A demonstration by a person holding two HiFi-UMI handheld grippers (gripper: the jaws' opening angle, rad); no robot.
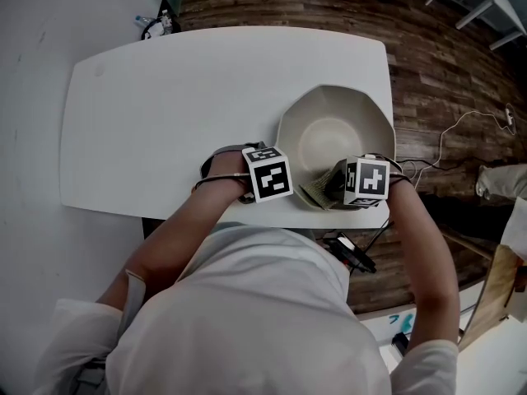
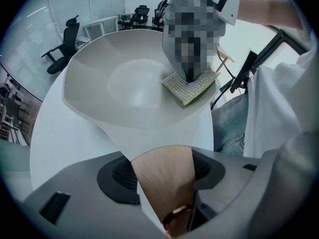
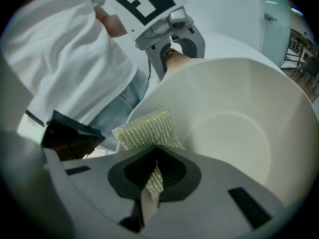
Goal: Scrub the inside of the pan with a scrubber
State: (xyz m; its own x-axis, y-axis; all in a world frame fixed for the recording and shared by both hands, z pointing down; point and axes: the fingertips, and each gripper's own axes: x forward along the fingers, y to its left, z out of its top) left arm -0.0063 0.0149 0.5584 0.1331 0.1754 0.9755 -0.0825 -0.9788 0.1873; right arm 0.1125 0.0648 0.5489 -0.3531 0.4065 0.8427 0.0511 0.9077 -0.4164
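A cream pan (image 1: 333,134) with angled walls sits at the white table's near right corner. Its wooden handle (image 2: 167,176) points toward me, and my left gripper (image 2: 167,183) is shut on it; this gripper (image 1: 276,181) shows under its marker cube in the head view. My right gripper (image 3: 154,176) is shut on a folded, yellow-green mesh scrubber (image 3: 147,128). The scrubber (image 2: 189,86) lies on the pan's inner wall (image 3: 234,128) just below the near rim, with the right gripper (image 1: 346,186) over it. The pan's flat bottom (image 2: 132,81) is bare.
The white table (image 1: 165,113) stretches left and back from the pan. Its front edge runs right under both grippers. A black device (image 1: 350,252) hangs below that edge. Cables (image 1: 461,130) lie on the wooden floor to the right. Office chairs (image 2: 62,46) stand far off.
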